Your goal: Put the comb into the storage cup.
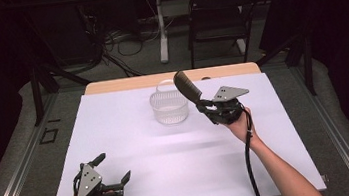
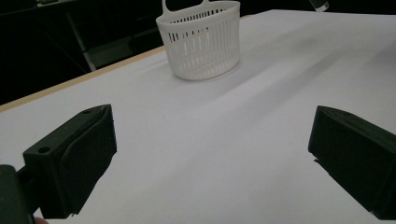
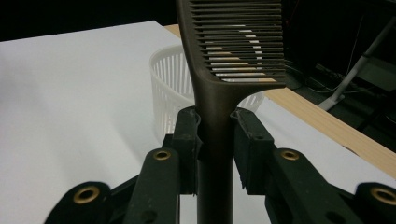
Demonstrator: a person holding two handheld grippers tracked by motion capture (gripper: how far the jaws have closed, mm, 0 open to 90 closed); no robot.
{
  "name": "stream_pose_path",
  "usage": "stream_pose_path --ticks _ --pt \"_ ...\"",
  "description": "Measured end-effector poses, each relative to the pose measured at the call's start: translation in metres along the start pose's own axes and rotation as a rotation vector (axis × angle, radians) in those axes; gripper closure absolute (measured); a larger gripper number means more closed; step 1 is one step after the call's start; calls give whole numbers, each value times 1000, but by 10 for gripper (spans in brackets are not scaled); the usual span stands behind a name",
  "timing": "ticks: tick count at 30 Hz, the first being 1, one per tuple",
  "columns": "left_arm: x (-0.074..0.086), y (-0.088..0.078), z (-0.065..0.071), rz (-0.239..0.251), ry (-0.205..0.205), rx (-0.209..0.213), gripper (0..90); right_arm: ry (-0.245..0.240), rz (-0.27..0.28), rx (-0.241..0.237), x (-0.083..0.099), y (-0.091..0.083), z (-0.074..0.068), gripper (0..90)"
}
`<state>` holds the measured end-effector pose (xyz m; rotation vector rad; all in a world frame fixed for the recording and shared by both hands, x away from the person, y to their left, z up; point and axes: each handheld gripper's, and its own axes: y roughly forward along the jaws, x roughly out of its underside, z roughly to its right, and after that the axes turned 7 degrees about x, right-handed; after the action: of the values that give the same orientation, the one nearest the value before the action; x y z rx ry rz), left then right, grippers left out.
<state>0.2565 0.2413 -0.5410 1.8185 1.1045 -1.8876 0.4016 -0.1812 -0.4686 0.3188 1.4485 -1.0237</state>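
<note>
I had the comb (image 3: 219, 107) clamped by its handle in the right gripper (image 1: 202, 105), the jaws pressed in on either side of the narrow stem, the toothed head standing up and out beyond them. In the high view the comb (image 1: 187, 86) hung just beside the white basket (image 1: 169, 107), its head near the rim on the basket's right side and raised above the table (image 1: 133, 148). The left gripper (image 1: 115, 172) sat low near the front edge of the table, well apart from all that, jaws spread wide with nothing between them.

My worry was the grip itself — the pads held only a slim, smooth handle, so the long head could swing or slide if I tipped the wrist too fast. The other risk, as I judged it, was the basket: it looked light and stood free on a slick white sheet, and nothing steadied it. If the comb's teeth caught the rim or the slatted wall on the way in, the basket would likely skid or tip rather than take the comb. Letting go too early — before the head was over the opening — would drop it on the table beside the basket.
</note>
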Motion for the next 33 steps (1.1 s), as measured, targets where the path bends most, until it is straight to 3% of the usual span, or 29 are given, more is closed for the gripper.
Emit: stream_pose_path --ticks 33 --pt "0 0 0 0 -2 3 11 -16 45 3 -22 10 2 724"
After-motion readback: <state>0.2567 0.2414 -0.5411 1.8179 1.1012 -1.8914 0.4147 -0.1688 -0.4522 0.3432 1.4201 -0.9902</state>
